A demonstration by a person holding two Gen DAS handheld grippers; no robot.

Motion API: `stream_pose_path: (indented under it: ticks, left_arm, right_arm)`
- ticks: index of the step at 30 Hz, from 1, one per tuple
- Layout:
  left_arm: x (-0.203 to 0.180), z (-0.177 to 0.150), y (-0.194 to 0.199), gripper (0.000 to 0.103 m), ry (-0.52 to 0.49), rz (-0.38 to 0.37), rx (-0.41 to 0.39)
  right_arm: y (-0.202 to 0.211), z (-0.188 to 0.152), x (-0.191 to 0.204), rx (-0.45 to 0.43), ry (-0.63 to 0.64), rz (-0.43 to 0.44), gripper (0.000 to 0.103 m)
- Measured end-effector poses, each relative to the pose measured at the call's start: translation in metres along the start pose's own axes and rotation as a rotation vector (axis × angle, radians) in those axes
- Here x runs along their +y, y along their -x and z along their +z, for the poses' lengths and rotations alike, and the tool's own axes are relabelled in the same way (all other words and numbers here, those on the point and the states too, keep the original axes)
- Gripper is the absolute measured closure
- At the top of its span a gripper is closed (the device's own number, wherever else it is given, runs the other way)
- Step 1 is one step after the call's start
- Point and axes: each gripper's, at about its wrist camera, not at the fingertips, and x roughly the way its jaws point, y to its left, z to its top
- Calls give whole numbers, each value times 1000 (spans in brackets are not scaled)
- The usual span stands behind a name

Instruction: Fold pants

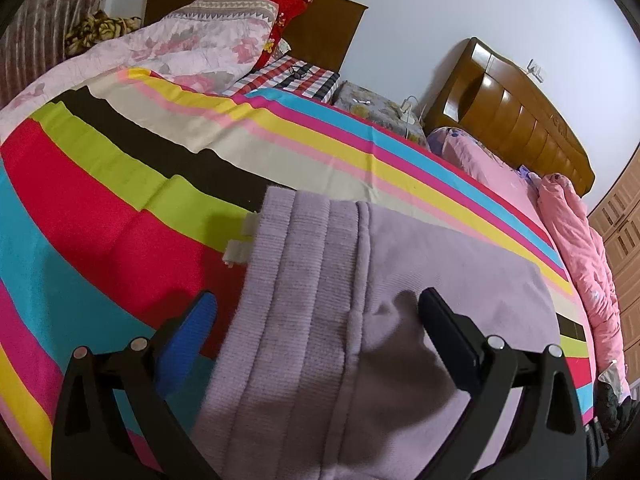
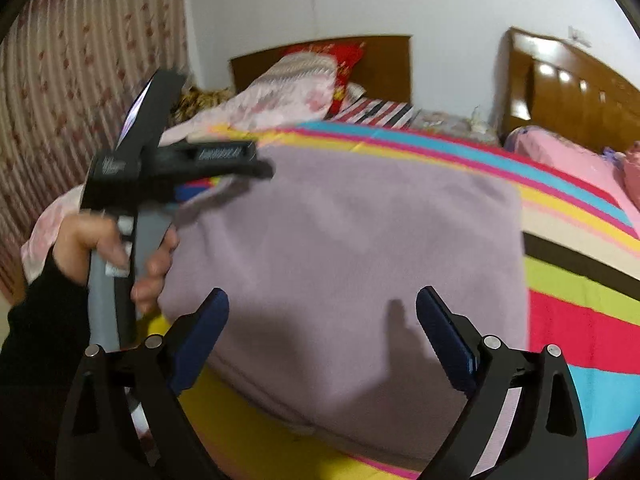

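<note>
The lilac pants (image 1: 360, 320) lie folded into a thick rectangle on the striped bedsheet (image 1: 100, 208); the ribbed waistband with a white drawstring end (image 1: 240, 248) faces left. My left gripper (image 1: 316, 304) is open just above the pants, its fingers apart and empty. In the right wrist view the pants (image 2: 340, 260) fill the middle. My right gripper (image 2: 322, 304) is open above their near edge, holding nothing. The left gripper (image 2: 256, 168) shows there at the pants' far left corner, held by a hand (image 2: 116, 248).
A flowered quilt (image 1: 180, 48) and red pillow (image 1: 288, 4) lie at the bed's head by a dark headboard (image 1: 328, 28). A second bed with pink bedding (image 1: 568, 232) and a wooden headboard (image 1: 516, 120) stands right. A curtain (image 2: 80, 100) hangs left.
</note>
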Motion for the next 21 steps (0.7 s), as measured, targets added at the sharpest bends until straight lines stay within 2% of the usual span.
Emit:
stream_pose_path:
  ticks: [2, 4, 6, 7, 9, 11, 12, 14, 16, 18, 21]
  left_arm:
    - [0, 0, 0, 3, -4, 3, -5]
    - [0, -1, 1, 3, -8, 6, -7]
    - [1, -2, 3, 3, -12, 11, -11]
    - [1, -3, 3, 3, -14, 14, -13]
    - [1, -4, 5, 3, -23, 27, -16]
    - [-1, -8, 12, 2, -51, 77, -23]
    - [-2, -10, 20, 2, -70, 110, -38]
    - [5, -16, 47, 2, -97, 124, -107]
    - [19, -19, 70, 2, -77, 119, -143]
    - [43, -20, 92, 2, -13, 131, -163]
    - [72, -31, 118, 2, 47, 230, -187]
  right_arm:
    - [-7, 0, -2, 31, -7, -7, 10]
    - [-20, -6, -1, 101, 3, -2, 8]
    - [-21, -12, 11, 77, 90, -40, 7]
    - [-21, -11, 11, 78, 82, -34, 7]
    - [-18, -7, 3, 88, 37, 18, 7]
    - [-10, -1, -8, 88, -13, 87, 8]
    - [-4, 3, -16, 78, -40, 114, 8]
    - [13, 9, -35, 36, -89, 135, 8]
    - [30, 11, -64, 1, -157, 124, 8]
    - [42, 8, -92, -15, -237, 88, 8]
    - [56, -3, -129, -32, -345, 12, 8]
